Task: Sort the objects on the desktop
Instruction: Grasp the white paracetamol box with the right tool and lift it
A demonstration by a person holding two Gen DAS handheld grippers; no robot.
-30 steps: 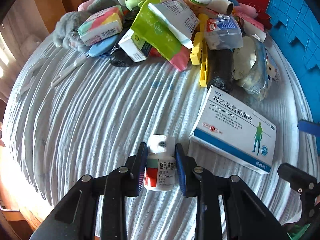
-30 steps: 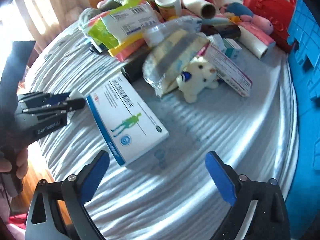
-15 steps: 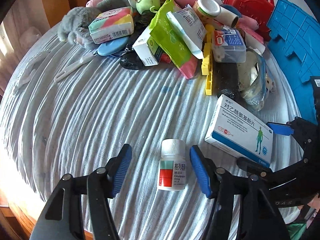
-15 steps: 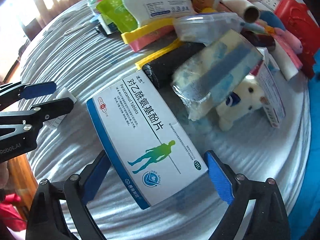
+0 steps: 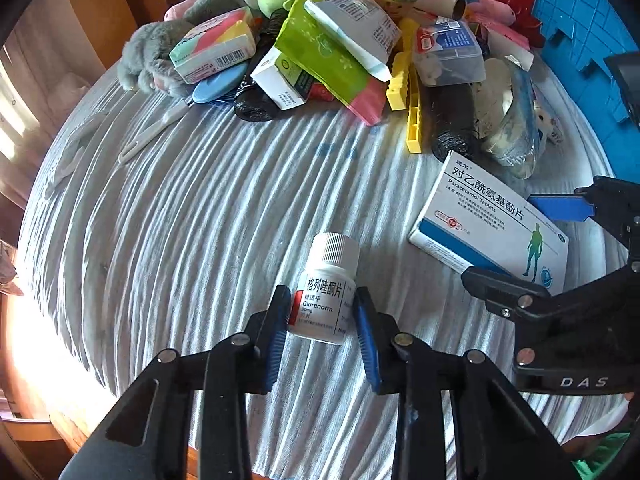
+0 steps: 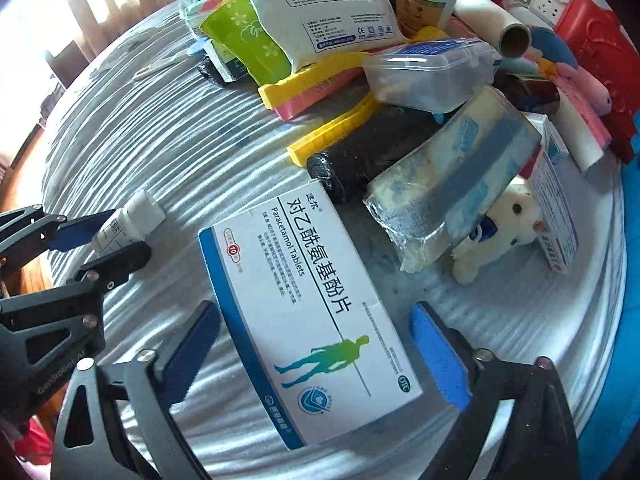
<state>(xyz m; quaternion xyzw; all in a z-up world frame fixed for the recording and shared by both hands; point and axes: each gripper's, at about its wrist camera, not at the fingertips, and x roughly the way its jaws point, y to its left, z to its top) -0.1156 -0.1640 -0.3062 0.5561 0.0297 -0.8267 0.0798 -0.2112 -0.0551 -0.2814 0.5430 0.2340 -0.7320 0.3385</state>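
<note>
The white pill bottle (image 5: 326, 294) lay on the striped cloth of the counter (image 5: 180, 220), cap pointing toward the clutter pile (image 5: 340, 40). The left claw (image 5: 322, 330) had just closed and was clamped on its labelled body, apparently to lift it for sorting. Just beside it lay the paracetamol box (image 6: 308, 316). The right claw (image 6: 316, 344) straddled the box, jaws closing but still apart, pads not yet touching. Judged: both medicines were being taken together.
</note>
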